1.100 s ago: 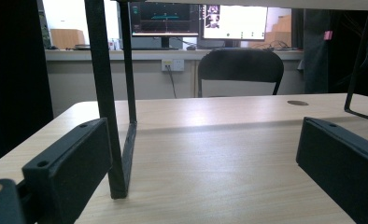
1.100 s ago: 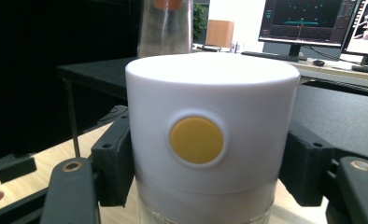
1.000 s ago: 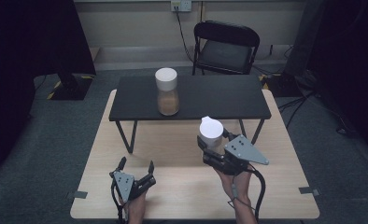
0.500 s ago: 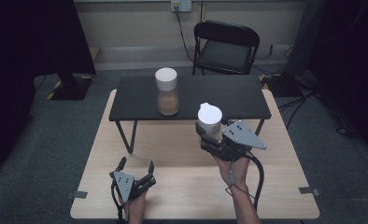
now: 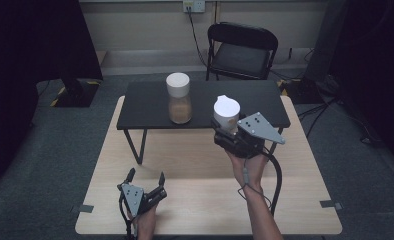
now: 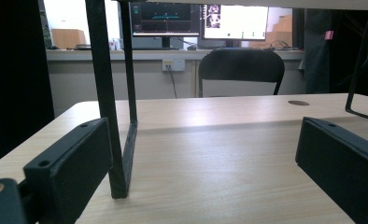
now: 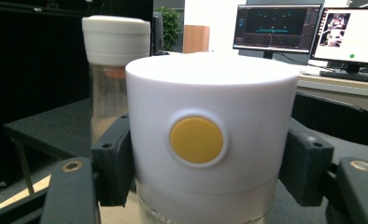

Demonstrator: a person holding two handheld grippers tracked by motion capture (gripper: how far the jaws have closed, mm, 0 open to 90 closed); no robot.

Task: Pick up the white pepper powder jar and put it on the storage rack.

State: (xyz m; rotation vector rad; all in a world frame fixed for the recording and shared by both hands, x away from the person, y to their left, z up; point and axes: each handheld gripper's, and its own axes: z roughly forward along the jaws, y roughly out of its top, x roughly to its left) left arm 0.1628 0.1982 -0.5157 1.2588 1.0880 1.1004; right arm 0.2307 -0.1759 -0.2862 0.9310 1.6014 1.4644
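Note:
My right gripper [image 5: 225,134] is shut on a clear jar with a white lid [image 5: 227,111] and holds it upright above the wooden table, at the front edge of the black raised shelf [image 5: 145,107]. In the right gripper view the jar's lid [image 7: 210,130] shows a round yellow button, and both pads press its sides. A second white-lidded jar [image 5: 178,97] with brownish contents stands on the shelf, also seen behind as the second jar [image 7: 114,70]. My left gripper [image 5: 146,175] rests low near the table's front left, open with nothing between its fingers [image 6: 70,158].
The wooden table [image 5: 195,205] carries the black shelf on thin metal legs [image 6: 107,93]. A black folding chair [image 5: 242,50] stands beyond the table. Monitors sit on a desk at the back. The right gripper's cable [image 5: 275,175] hangs beside the forearm.
My right gripper has risen with the jar and moved farther from the person, up to the shelf's front edge. The left gripper has stayed where it was.

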